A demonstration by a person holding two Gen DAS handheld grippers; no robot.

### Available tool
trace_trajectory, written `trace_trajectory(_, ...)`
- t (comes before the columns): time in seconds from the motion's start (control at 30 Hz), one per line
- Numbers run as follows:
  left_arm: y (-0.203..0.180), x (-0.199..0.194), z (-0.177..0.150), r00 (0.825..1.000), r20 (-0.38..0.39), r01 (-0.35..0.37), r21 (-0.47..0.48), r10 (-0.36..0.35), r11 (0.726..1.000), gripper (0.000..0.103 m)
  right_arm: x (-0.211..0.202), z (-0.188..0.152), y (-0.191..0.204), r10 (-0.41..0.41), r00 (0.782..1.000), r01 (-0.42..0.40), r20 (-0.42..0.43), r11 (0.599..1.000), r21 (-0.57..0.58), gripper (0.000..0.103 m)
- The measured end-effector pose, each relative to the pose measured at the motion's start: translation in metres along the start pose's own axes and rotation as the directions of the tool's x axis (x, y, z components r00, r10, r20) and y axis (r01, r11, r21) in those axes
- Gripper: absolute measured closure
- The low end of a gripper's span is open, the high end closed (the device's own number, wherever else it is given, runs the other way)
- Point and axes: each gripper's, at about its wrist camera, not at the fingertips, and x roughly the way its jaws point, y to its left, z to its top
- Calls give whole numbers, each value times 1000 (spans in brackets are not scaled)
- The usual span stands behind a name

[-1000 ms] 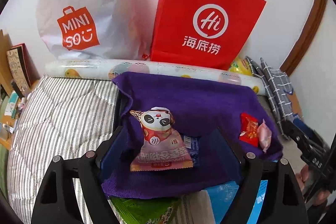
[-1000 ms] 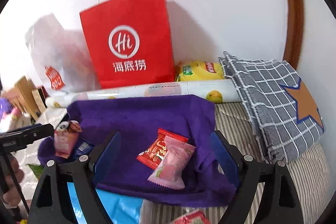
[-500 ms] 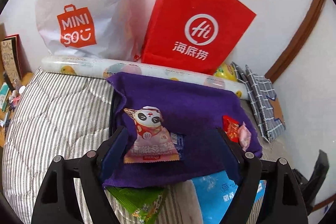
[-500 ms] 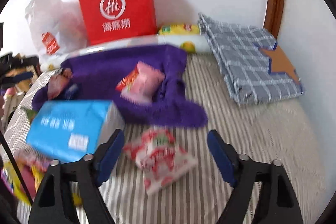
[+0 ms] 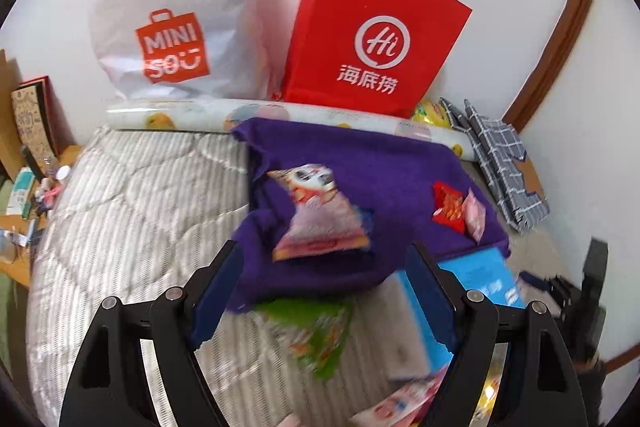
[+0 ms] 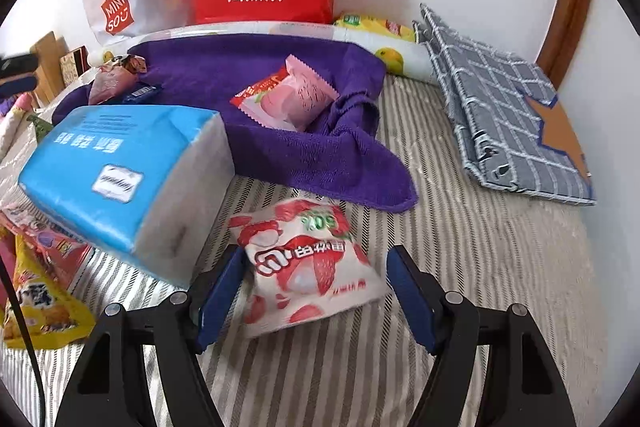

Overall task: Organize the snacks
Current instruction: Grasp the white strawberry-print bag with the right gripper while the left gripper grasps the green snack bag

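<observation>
Snacks were partly sorted: a red packet (image 6: 260,91) and a pink packet (image 6: 298,99) lay together on the purple towel (image 6: 248,67), a panda-print pouch (image 5: 316,211) sat further left on that towel. Loose ones remained off it: a lychee-print bag (image 6: 304,259) on the striped quilt (image 6: 460,267) just in front of the towel's near edge, a green packet (image 5: 316,331) also in front of the towel, a yellow bag (image 6: 40,299) well to the towel's front-left, beyond the blue tissue pack (image 6: 120,167).

Step in hand, as I read it: pick-up of the lychee-print bag for transfer onto the towel.

Right gripper (image 6: 314,291) straddled that bag, jaws about half open. Left pad looked at or against the bag's edge, right pad stood clear of it. No grip yet.

Left gripper (image 5: 326,291) hovered over the towel's near edge, jaws wide, holding nothing; view was motion-blurred.

Next move likely calls for pinching the puffy bag across its middle without crushing it, then lifting clear of the tissue pack.
</observation>
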Motion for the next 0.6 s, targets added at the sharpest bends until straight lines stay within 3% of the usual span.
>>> trace_trajectory(0.1,5,-7,-11,1000,-4,-25,16,25,1000,21,6,5,-8,43,999,-43,-14,998,54,30)
trace_trajectory(0.2,12,-10,-18,1000,-1,-30,2,30,1000,21,2,3,-7,27,1000,-27,-1,998,61,48)
trace_trajectory(0.43,17,0,-27,998,-46,-40,1,40,999,21,-17,-16,7,-91,996,90,6,995,45,50)
trace_trajectory(0.6,10,19,-35,995,-101,-1,16,2,1000,21,-19,-22,2,-83,997,83,-4,992,96,49)
